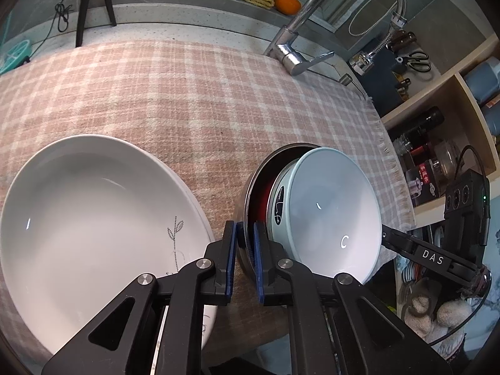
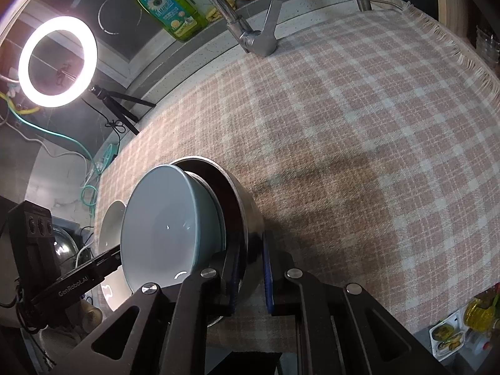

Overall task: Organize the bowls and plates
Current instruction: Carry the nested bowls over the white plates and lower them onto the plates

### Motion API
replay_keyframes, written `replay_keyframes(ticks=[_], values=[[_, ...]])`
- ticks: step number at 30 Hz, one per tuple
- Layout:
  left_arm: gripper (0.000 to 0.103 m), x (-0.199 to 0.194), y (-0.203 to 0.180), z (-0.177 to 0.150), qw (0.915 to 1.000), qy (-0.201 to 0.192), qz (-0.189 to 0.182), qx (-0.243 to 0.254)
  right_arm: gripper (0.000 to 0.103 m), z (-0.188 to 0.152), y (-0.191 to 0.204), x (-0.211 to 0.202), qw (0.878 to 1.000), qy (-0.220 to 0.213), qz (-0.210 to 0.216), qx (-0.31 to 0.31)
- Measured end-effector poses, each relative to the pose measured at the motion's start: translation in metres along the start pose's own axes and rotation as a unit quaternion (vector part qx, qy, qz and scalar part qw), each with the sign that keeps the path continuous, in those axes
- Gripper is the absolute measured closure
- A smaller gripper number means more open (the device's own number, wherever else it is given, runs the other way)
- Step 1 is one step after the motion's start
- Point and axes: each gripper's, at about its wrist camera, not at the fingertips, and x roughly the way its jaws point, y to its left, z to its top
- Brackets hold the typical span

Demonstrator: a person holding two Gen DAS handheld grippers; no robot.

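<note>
A: OK, where's the blue bowl (image 1: pixel 334 215)?
B: Tilted inside the steel bowl (image 1: pixel 250 187), near edge of the plaid tabletop (image 1: pixel 187 93).
A: Tongs?
B: Left tongs (image 1: pixel 245 262) clenched on the steel bowl's left rim. Right tongs (image 2: pixel 252 276) clenched on its right rim.
A: Anything else?
B: White plate (image 1: pixel 93 218) just left, near edge. Faucet (image 1: pixel 297 56) far right.

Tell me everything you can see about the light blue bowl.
The light blue bowl is glossy, ceramic-looking, with a pale inside and a dark label with white lettering on its outer wall. It sits tilted inside a steel bowl, over something red. The stack rests on the checked cloth, right of a white plate. Both grippers' jaws pinch the steel rim, not the blue bowl.
</note>
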Motion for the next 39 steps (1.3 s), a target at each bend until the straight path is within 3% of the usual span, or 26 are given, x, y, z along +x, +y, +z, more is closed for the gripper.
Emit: replay_keyframes(ticks=[20, 39], values=[[0.096, -0.021, -0.007, 0.004, 0.9997, -0.026, -0.006, 0.002, 0.091, 0.003, 0.009, -0.019, 1.000, -0.010, 0.001, 0.000], [0.096, -0.081, 0.011, 0.000, 0.9954, -0.089, 0.008, -0.034, 0.091, 0.013, 0.069, -0.039, 0.998, -0.013, 0.032, -0.058]])
